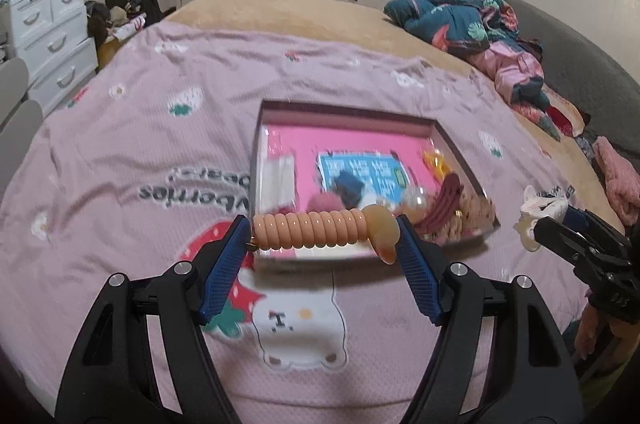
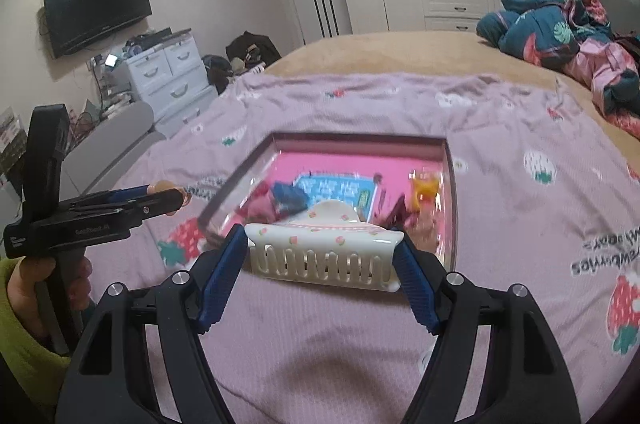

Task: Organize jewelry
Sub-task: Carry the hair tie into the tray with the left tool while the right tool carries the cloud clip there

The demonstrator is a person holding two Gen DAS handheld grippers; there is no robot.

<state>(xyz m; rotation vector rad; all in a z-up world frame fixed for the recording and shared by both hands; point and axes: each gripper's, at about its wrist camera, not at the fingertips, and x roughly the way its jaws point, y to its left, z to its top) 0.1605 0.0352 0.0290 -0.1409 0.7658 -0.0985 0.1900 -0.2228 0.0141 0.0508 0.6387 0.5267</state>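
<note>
My left gripper (image 1: pixel 324 234) is shut on a peach coiled hair tie (image 1: pixel 316 228) with a pale bow end, held above the near edge of the pink-lined tray (image 1: pixel 276 115). My right gripper (image 2: pixel 322 256) is shut on a white claw hair clip (image 2: pixel 324 252) with small flower prints, held just in front of the same tray (image 2: pixel 448 159). The tray holds a blue card, a yellow clip, a dark red clip and other hair pieces. The right gripper shows at the right of the left wrist view (image 1: pixel 536 224), and the left gripper shows at the left of the right wrist view (image 2: pixel 180 197).
The tray lies on a pink strawberry-print blanket (image 1: pixel 160 151) on a bed. A heap of teal and pink clothes (image 1: pixel 472 19) lies at the far right. White drawers (image 2: pixel 168 75) and a wall TV (image 2: pixel 96 9) stand beyond the bed's left side.
</note>
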